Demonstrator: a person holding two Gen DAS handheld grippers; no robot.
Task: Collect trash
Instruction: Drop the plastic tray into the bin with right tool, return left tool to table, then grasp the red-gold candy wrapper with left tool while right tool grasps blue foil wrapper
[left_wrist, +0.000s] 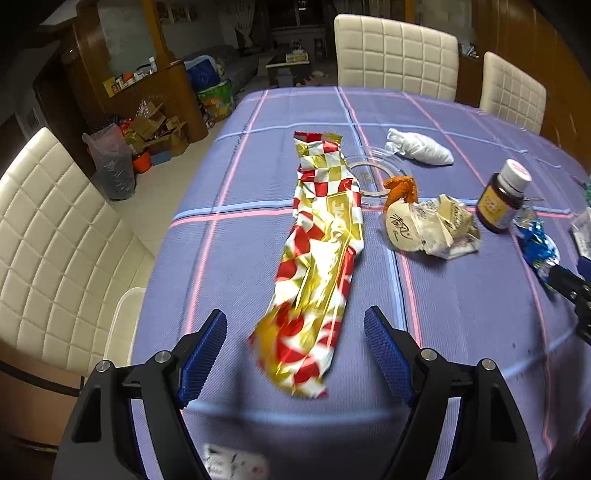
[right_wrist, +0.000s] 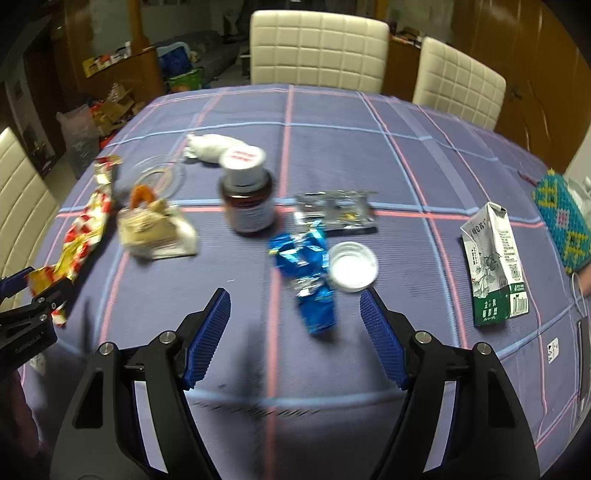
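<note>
Trash all lay uncollected on purple checked tabletop (right_wrist: 332, 147): red-gold checkered foil wrapper (left_wrist: 317, 258), crumpled blue foil packet (right_wrist: 310, 273), green-white carton (right_wrist: 495, 266); left gripper (left_wrist: 295, 354) and right gripper (right_wrist: 295, 332) spread apart, empty.

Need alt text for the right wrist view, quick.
The open right gripper hovers over a crumpled blue foil wrapper beside a white plastic lid on the purple plaid tablecloth; a brown white-capped bottle stands behind.
</note>
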